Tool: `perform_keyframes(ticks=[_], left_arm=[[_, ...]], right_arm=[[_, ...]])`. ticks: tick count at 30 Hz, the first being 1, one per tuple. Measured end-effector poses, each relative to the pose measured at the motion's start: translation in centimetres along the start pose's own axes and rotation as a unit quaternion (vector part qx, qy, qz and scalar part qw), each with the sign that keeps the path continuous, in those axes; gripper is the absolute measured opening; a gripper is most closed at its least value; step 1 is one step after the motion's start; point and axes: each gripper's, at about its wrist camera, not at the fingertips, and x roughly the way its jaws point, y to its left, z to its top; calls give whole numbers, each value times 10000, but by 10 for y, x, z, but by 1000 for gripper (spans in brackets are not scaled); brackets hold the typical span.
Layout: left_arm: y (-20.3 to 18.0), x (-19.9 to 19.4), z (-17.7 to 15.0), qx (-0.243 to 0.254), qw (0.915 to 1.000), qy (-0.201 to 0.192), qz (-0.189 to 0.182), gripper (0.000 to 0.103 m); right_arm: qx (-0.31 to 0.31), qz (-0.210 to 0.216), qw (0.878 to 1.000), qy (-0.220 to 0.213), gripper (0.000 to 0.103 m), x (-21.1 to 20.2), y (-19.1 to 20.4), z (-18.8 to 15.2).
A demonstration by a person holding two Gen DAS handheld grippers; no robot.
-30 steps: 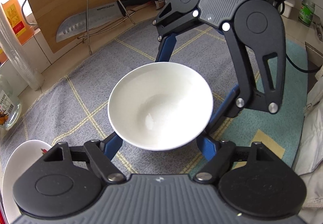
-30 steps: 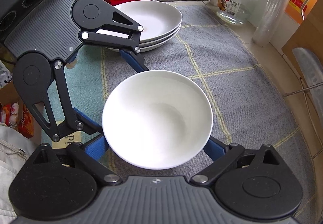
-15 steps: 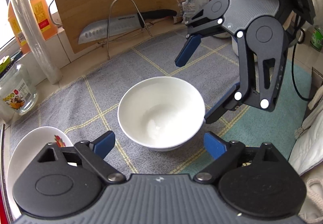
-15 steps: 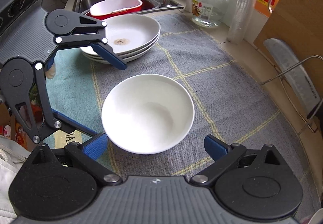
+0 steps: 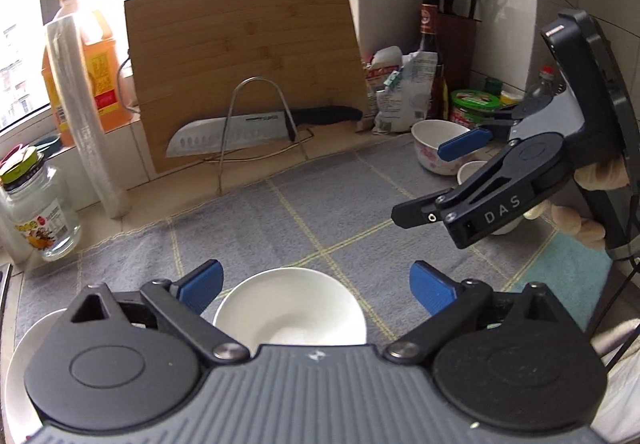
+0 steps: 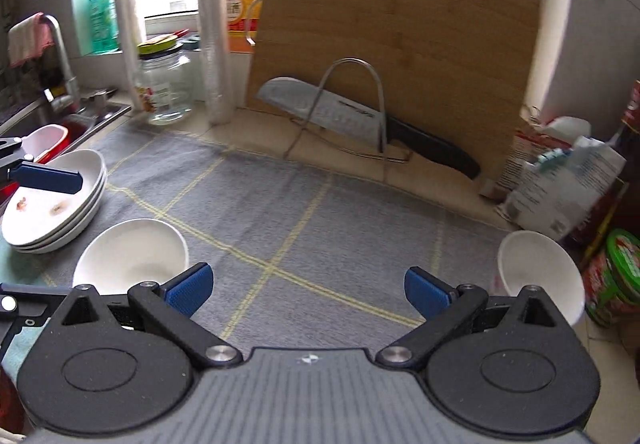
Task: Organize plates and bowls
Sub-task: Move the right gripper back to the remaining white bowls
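Observation:
A plain white bowl [image 5: 290, 310] sits on the grey mat just below my open, empty left gripper [image 5: 316, 286]; it also shows in the right wrist view [image 6: 128, 256], left of my open, empty right gripper [image 6: 308, 290]. A stack of white plates [image 6: 56, 204] stands at the left by the sink. A flowered bowl [image 5: 440, 146] and a small white bowl [image 5: 474, 172] stand at the far right; a white bowl [image 6: 540, 276] sits beside the right fingertip. The right gripper [image 5: 440, 180] hangs above the mat in the left view.
A bamboo cutting board [image 5: 244, 64] leans on the back wall behind a wire rack [image 5: 256, 132] holding a knife [image 6: 360, 124]. A glass jar [image 5: 32, 212], film roll [image 5: 88, 124], oil bottle, bags [image 6: 560, 184] and a green tub [image 6: 616, 276] line the counter edges.
Both grippers let go of the white bowl, opened and lifted away from it. The views tilted up toward the back wall; the right gripper swung right toward the far bowls.

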Motion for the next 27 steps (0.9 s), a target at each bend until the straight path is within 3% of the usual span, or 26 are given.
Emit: perform_keyframes(ticks=[8,14,20,27], left_arm=[[-35,33,18,417,9967,152,-676,99],[-63,61,24,374,9928,374,-1071,99],[-98,87,28,838,9875,617,-1181,99],[-127,114,27,1411,9784,906,-1211,99]], right_arm=[[496,-1039,9933,102,103,-35,-37,-43],[659,-1315,9890,186,103,-50,-67,-72],[736,-1142,9902,309,103,-55,-92,-97],[764,-535,9952,297,103,-48,-118,-113]])
